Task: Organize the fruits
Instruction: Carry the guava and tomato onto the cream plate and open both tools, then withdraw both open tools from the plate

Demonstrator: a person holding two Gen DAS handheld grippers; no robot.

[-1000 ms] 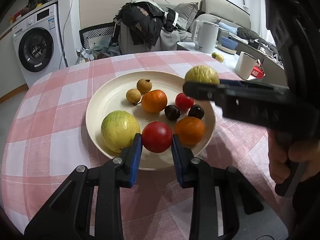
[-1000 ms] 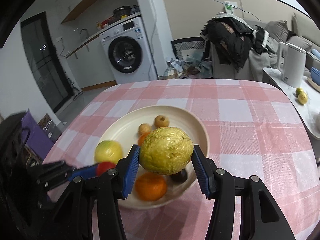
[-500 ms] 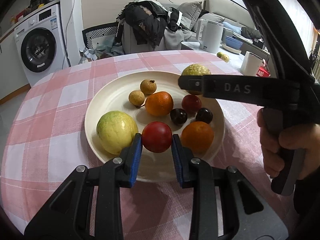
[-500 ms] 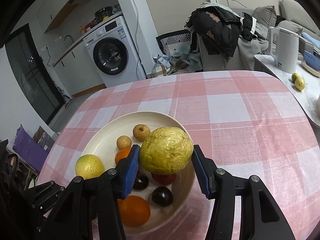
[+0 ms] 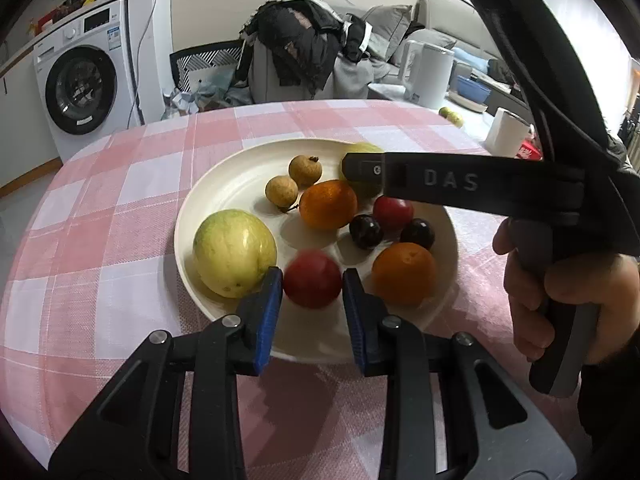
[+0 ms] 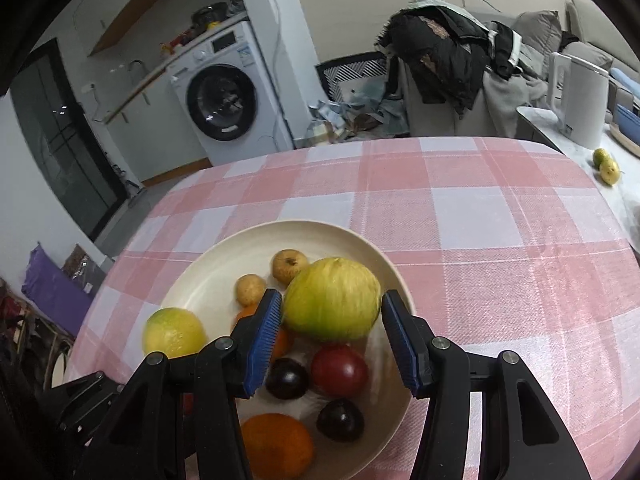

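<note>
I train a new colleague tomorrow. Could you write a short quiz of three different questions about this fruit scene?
1. True or false: the left gripper is shut on a red fruit.
2. What does the right gripper hold?
A. an orange
B. a yellow-green fruit
C. nothing
3. How many dark round fruits lie on the plate?

Key: 1 true; 2 B; 3 two, one beside the other.

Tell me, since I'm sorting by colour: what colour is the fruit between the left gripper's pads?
Red, the red fruit, seen best from the left wrist view.
</note>
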